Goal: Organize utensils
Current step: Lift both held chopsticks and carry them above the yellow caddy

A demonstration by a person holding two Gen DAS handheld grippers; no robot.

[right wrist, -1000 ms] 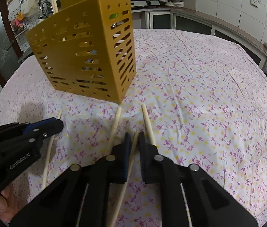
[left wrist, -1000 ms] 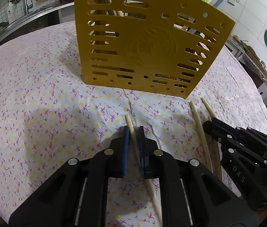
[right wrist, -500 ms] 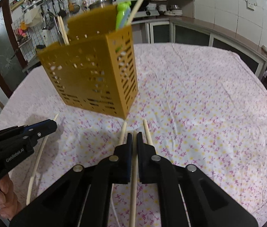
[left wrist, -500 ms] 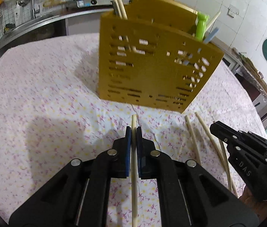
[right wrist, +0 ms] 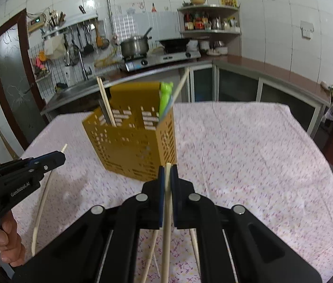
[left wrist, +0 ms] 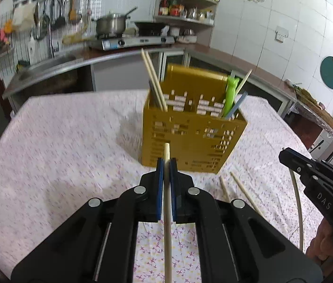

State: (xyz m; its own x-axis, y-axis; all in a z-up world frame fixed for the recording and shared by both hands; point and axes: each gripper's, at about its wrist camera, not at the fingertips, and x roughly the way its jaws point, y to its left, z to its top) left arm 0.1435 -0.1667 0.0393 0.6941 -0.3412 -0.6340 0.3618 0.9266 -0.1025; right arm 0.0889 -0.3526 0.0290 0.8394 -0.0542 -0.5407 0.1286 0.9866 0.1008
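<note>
A yellow perforated utensil holder (left wrist: pixel 192 139) stands on the flowered tablecloth; it also shows in the right wrist view (right wrist: pixel 140 146). It holds wooden chopsticks (left wrist: pixel 153 80), a green utensil (left wrist: pixel 230 92) and a blue-grey one. My left gripper (left wrist: pixel 166 165) is shut on a wooden chopstick (left wrist: pixel 167 212), lifted off the table in front of the holder. My right gripper (right wrist: pixel 167 169) is shut on another wooden chopstick (right wrist: pixel 166 224), also lifted. Each gripper shows in the other's view, the left one (right wrist: pixel 48 161) and the right one (left wrist: pixel 291 159).
Two chopsticks (left wrist: pixel 239 186) lie on the cloth (left wrist: pixel 60 141) to the right of the holder's front. They show below my right gripper (right wrist: pixel 152 247). A kitchen counter with a sink (left wrist: pixel 46 63) and a stove with a pot (left wrist: pixel 112 26) runs behind the table.
Both grippers closed on a chopstick each and lifted them off the cloth. Both have risen and pulled back, so the holder now looks smaller and lower.
</note>
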